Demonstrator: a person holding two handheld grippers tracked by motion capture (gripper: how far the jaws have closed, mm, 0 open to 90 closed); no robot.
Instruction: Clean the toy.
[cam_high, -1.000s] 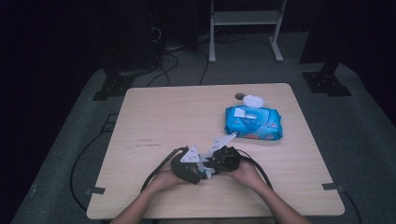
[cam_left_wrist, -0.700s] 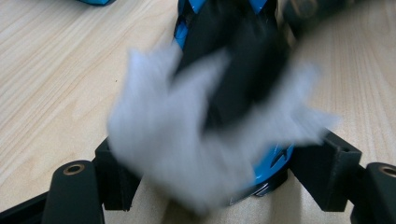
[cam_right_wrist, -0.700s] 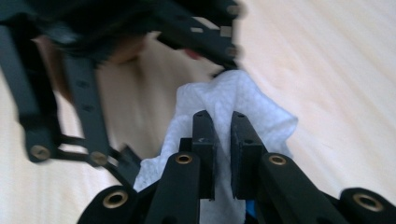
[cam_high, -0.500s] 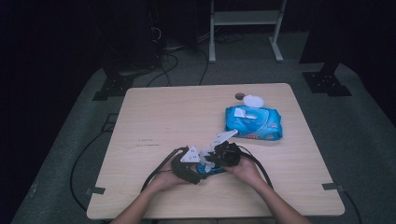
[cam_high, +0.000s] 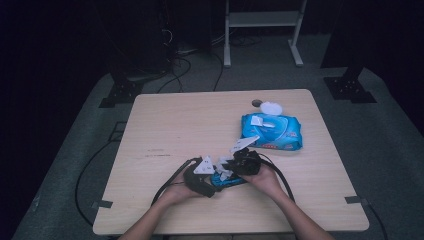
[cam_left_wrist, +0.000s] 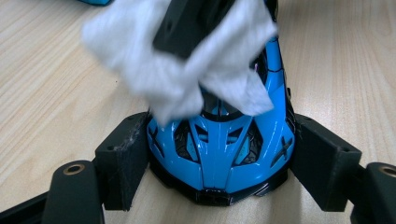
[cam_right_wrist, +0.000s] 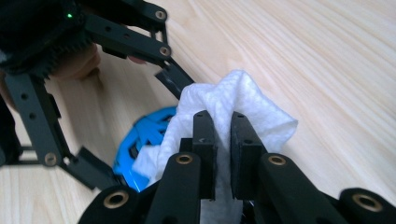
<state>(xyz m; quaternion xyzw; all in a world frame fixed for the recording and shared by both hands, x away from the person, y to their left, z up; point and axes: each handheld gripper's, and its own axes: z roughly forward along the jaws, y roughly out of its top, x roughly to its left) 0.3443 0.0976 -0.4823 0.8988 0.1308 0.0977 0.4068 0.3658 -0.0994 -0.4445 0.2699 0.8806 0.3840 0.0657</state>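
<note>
From above, both hands meet near the front of the surface (cam_high: 165, 130): left tongs (cam_high: 216, 172), right tongs (cam_high: 227, 167), one blue car (cam_high: 226, 180) between them, one wipe pack (cam_high: 271, 132) farther back. The left gripper view shows the left tongs clamping the car's (cam_left_wrist: 219, 154) sides, nose toward the camera. The right gripper view shows the right tongs (cam_right_wrist: 218, 135) pinched on one white wipe (cam_right_wrist: 243, 102) over the car (cam_right_wrist: 140, 135).
</note>
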